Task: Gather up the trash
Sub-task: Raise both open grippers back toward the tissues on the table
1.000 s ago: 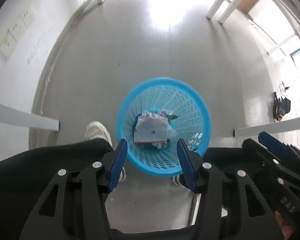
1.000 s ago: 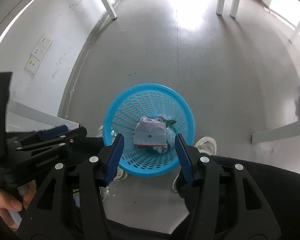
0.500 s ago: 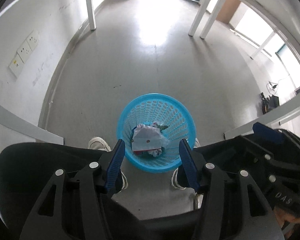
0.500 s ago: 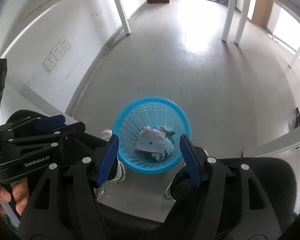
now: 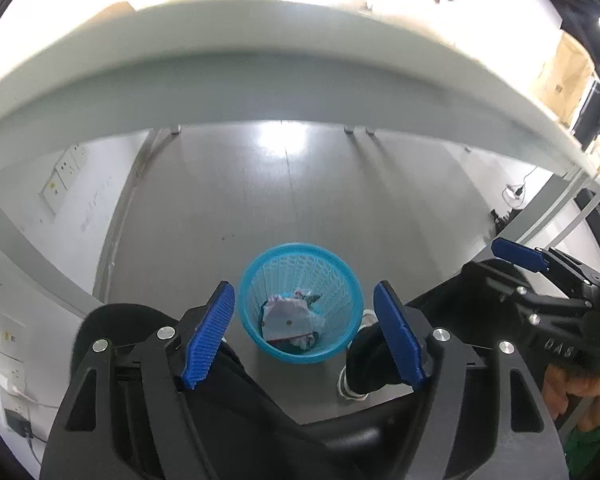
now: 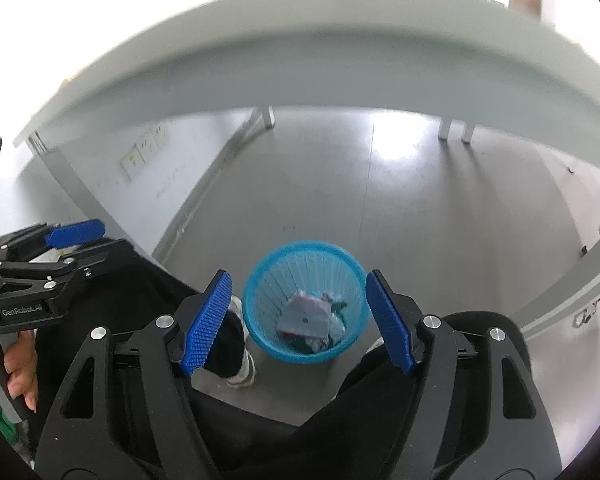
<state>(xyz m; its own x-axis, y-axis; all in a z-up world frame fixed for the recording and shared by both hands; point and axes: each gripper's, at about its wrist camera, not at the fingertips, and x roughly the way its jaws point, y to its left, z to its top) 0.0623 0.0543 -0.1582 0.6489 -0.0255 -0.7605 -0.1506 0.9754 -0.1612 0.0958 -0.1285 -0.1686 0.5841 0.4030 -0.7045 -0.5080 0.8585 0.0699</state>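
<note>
Left wrist view shows our left gripper [image 5: 304, 334] with its blue fingers [image 5: 208, 336] spread wide and holding nothing. Framed between them, far below on the grey floor [image 5: 260, 200], stands the blue basket [image 5: 342, 280], upright, with crumpled trash [image 5: 288, 318] lying at its bottom: a flat pale packet on top of some wadded paper and plastic. Our black trouser legs and a white shoe [image 5: 350, 388] sit just beside the basket.

At the right edge of this view we see our right gripper [image 5: 518, 254], one blue pad visible side-on, with our right hand [image 5: 568, 384] wrapped around its handle.

Right wrist view gives much the same picture: the right gripper's fingers [image 6: 388, 322] are also wide apart and empty, and the basket with its trash appears between them on the floor, near a shoe. The left gripper shows at the left edge, gripped by our left hand [image 6: 14, 368].

Above both grippers the pale edge of the counter [image 5: 300, 64] arcs across the top, blurred. A white wall with sockets [image 5: 64, 168] runs along the left.
</note>
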